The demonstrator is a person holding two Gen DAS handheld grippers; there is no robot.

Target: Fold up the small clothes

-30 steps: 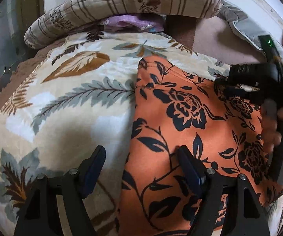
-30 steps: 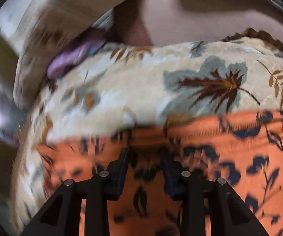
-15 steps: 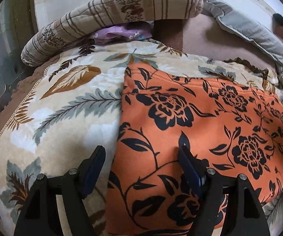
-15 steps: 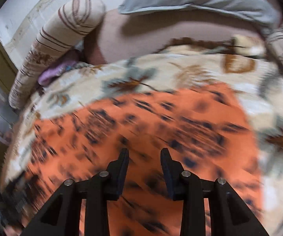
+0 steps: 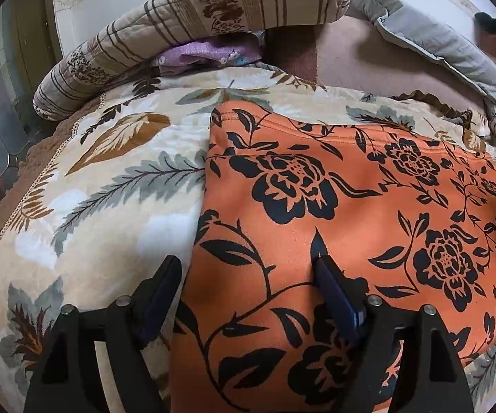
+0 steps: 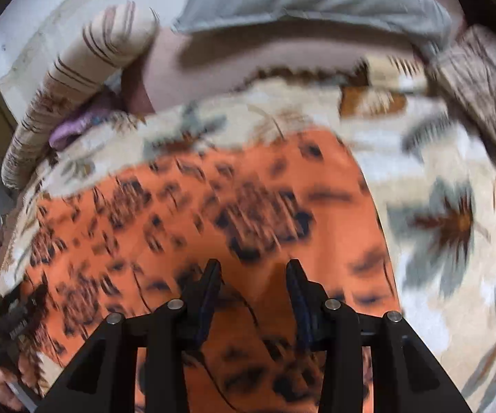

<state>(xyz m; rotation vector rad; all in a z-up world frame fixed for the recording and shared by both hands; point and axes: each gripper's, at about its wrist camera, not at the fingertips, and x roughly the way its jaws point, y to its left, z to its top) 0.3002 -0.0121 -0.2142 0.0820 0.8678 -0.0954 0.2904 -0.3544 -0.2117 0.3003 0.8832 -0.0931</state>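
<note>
Clearly the move ahead turns on how the orange floral garment (image 5: 334,227) lies against the two pairs of fingers, and it lies flat on the leaf-patterned blanket (image 5: 103,206), spread wide toward the blanket's far edge, where a stitched hem runs across. From the left wrist view its left side edge runs away from the camera, and the left gripper (image 5: 248,296) straddles exactly that edge near the garment's near-left corner: one finger over bare blanket, the other over orange cloth, the jaws wide apart and holding nothing. Whether the tips touch the fabric cannot be told. The right wrist view is blurred by motion, but the right gripper (image 6: 253,292) shows its fingers apart with orange cloth visible between them and nothing pinched; it sits over the near part of the garment, toward its right side, whose edge falls away to blanket just beyond. Each gripper is therefore nearest its own side, so a fold would most likely start by closing on the near corners and carrying them toward the far hem. At the blanket's far edge a striped bolster (image 5: 196,20), a purple cloth (image 5: 210,56) tucked under it and a grey pillow (image 5: 430,38) stand well apart from the work.
</note>
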